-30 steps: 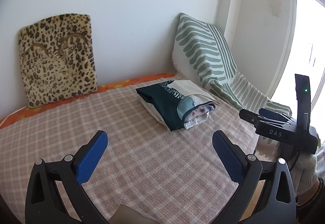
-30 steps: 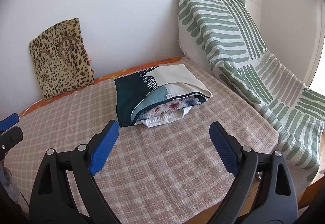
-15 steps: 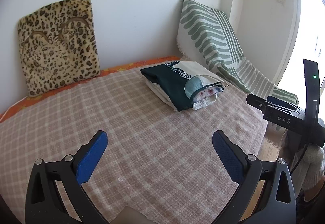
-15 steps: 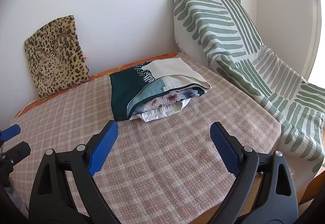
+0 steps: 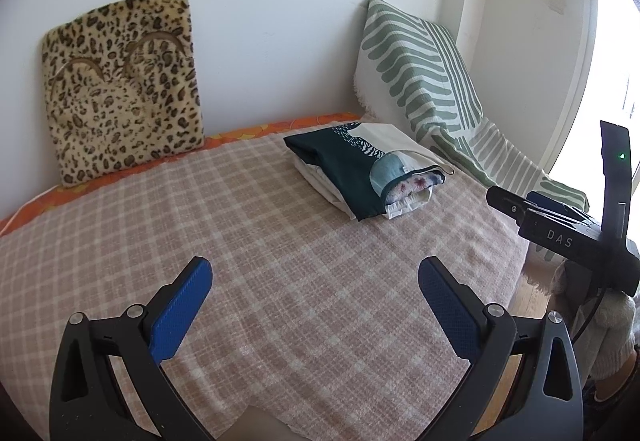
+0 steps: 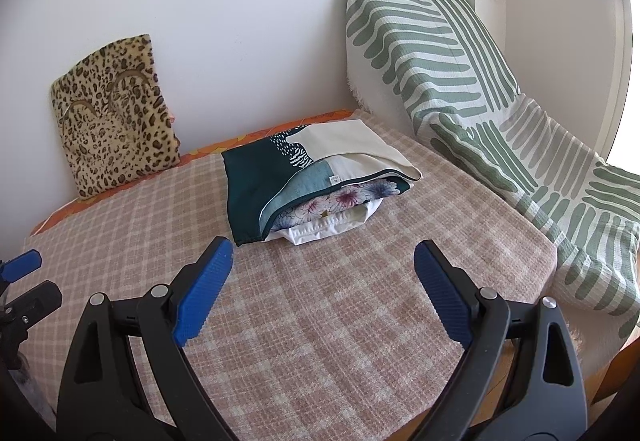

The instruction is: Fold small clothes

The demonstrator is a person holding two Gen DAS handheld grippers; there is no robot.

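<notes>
Both tools, left (image 5: 314,283) and right (image 6: 322,267), gape empty above the bed (image 6: 360,321) (checked cover); folded clothes (image 6: 316,189) lie far.

A matt woven checked cloth cover (image 6: 320,321) lies under smooth folded fabric clothes (image 6: 312,185) and a furry leopard cushion (image 6: 116,117).
</notes>
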